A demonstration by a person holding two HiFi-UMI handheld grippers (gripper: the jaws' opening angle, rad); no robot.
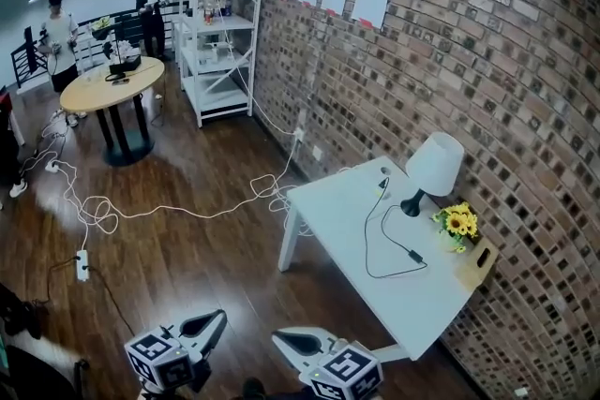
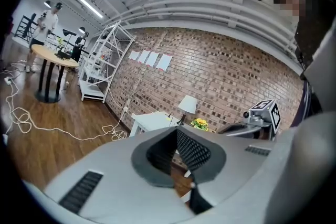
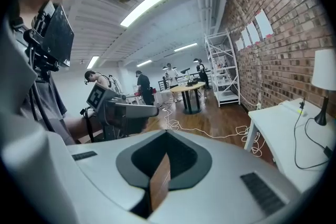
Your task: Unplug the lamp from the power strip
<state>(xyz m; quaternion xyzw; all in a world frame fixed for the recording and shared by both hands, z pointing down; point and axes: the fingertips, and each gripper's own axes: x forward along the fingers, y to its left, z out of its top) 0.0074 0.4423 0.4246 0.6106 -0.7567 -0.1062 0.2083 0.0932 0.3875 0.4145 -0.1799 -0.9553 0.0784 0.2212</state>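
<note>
A lamp [image 1: 433, 166] with a white shade and a black base stands on the white table [image 1: 347, 220] by the brick wall. Its black cord [image 1: 375, 244] loops over the tabletop to the far end, where a small white power strip [image 1: 386, 171] seems to lie. My left gripper [image 1: 217, 318] and right gripper [image 1: 281, 339] hang low at the view's bottom edge, well short of the table, both shut and holding nothing. The lamp [image 2: 188, 105] shows beyond the left gripper's [image 2: 176, 130] closed tips. In the right gripper view the lamp [image 3: 323, 73] is at the far right, off the right gripper's [image 3: 167, 135] line.
Yellow flowers [image 1: 458, 223] and a wooden board [image 1: 475, 262] sit beside the lamp. White cables [image 1: 187, 211] trail over the wooden floor to another power strip [image 1: 82, 265]. A round table [image 1: 112, 84], a white shelf [image 1: 220, 23] and two people stand at the back.
</note>
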